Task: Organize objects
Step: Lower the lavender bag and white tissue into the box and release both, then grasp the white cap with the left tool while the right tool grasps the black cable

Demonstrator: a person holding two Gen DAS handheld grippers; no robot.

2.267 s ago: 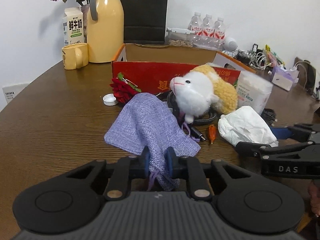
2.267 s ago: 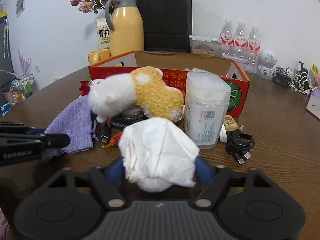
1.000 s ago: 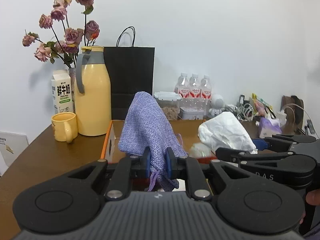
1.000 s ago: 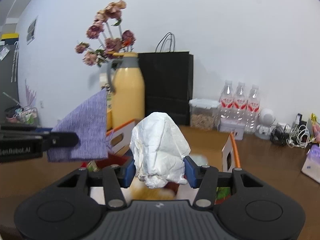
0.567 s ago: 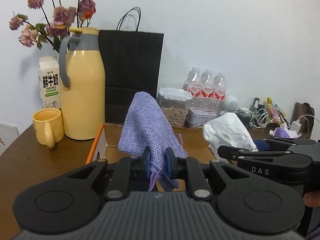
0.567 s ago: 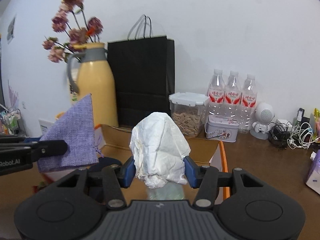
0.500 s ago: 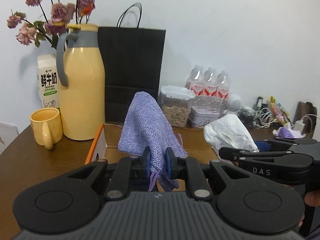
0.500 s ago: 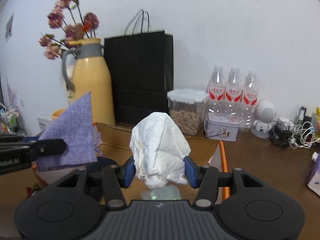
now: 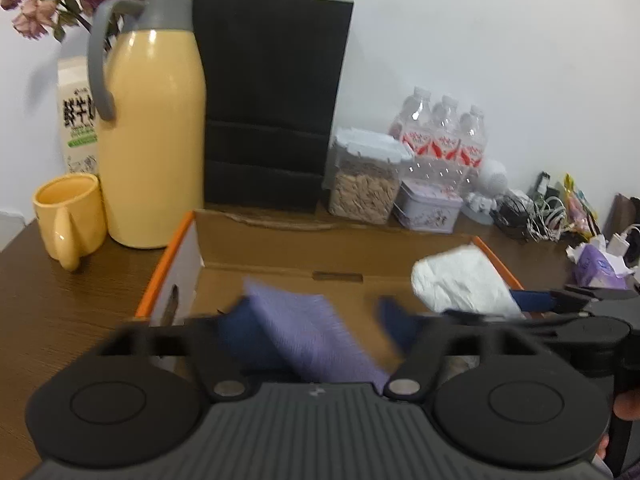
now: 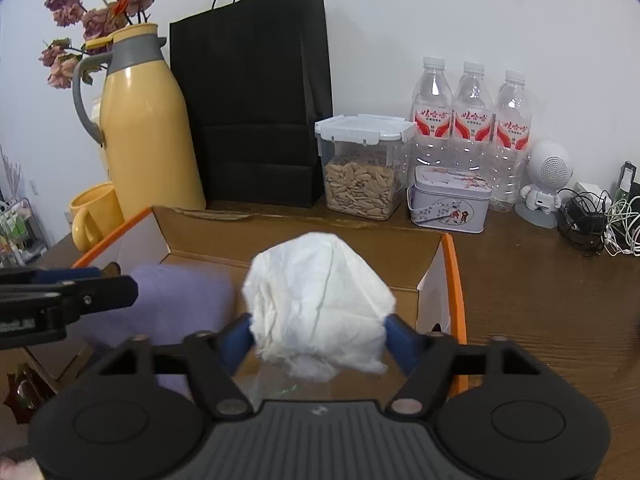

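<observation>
My left gripper (image 9: 318,322) hangs over the open cardboard box (image 9: 176,248), its jaws opening wide. The purple woven pouch (image 9: 312,336) lies blurred and slanted between the blue pads, free of both, low over the box floor. To the right, my right gripper (image 10: 318,338) is also above the box (image 10: 452,280); its jaws are opening, with the crumpled white paper wad (image 10: 320,304) still touching both pads. The right wrist view shows the pouch (image 10: 180,300) as a purple blur behind the left gripper (image 10: 112,284). In the left wrist view the wad (image 9: 460,280) rests in the right gripper (image 9: 480,304).
Behind the box stand a yellow thermos (image 9: 148,140), a yellow mug (image 9: 68,216), a black paper bag (image 9: 272,100), a clear seed container (image 10: 362,168), a tin (image 10: 448,200) and three water bottles (image 10: 472,120). Cables (image 10: 600,224) lie at the back right.
Both grippers moved forward and lower over the box. The left jaws sprang apart and the pouch dropped from upright to slanted. The right jaws widened around the wad.
</observation>
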